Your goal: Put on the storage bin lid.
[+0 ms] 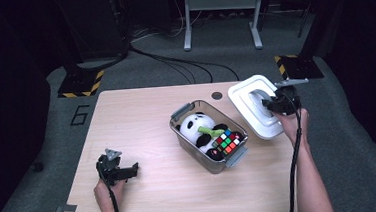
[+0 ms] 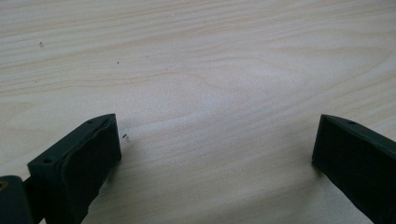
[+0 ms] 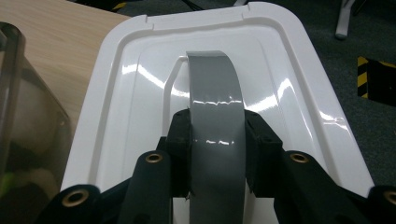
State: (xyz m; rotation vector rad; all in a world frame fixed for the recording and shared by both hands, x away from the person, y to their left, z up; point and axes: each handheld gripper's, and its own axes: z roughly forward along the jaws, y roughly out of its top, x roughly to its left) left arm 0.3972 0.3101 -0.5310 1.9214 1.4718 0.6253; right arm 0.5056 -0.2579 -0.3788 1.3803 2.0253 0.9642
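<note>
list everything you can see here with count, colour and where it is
table: 1, light wood, middle of the high view
storage box: 1, clear with grey latches, on the table right of centre, open
panda plush: 1, white and black, inside the storage box
puzzle cube: 1, multicoloured, inside the storage box beside the panda plush
lid: 1, white, at the table's right edge next to the storage box
lid handle: 1, grey, along the middle of the lid
hazard-striped bases: 2, yellow and black, on the floor beyond the table
left gripper: 1, black, jaws open over bare table at front left
right gripper: 1, black, shut on the lid handle
</note>
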